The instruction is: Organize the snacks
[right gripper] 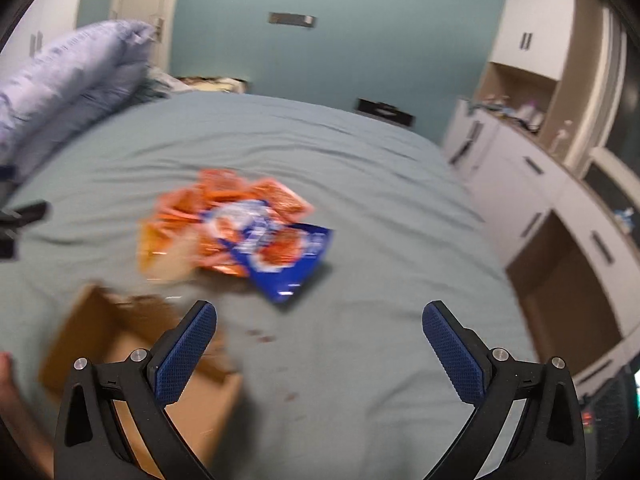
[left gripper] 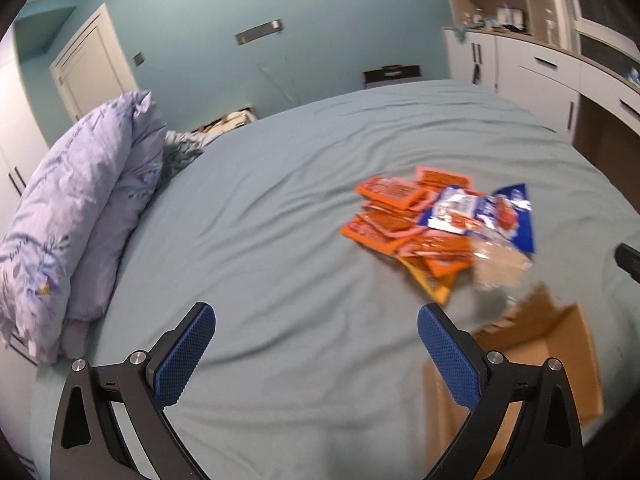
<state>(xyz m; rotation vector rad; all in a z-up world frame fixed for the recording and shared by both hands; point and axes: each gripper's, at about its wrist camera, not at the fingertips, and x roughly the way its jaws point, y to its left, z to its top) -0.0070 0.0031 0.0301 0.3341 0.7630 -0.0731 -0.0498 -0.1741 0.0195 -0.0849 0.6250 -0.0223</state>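
Right, the snacks [left gripper: 404,220] sit in a loose heap near the middle of the bed [left gripper: 280,240]: flat orange packets fanned out, a blue-and-white bag [left gripper: 480,216] draped over them, a clear wrapper at the near edge. An open cardboard box [right gripper: 132,344] lies just beside the heap. Left tongs [left gripper: 316,354] spread wide, empty, above bare sheet; right tongs [right gripper: 320,352] likewise apart, holding nothing. The left view catches the lilac pillows [left gripper: 80,208] in full; the right view is blurred but shows small dark red spots [right gripper: 260,336] on the sheet.
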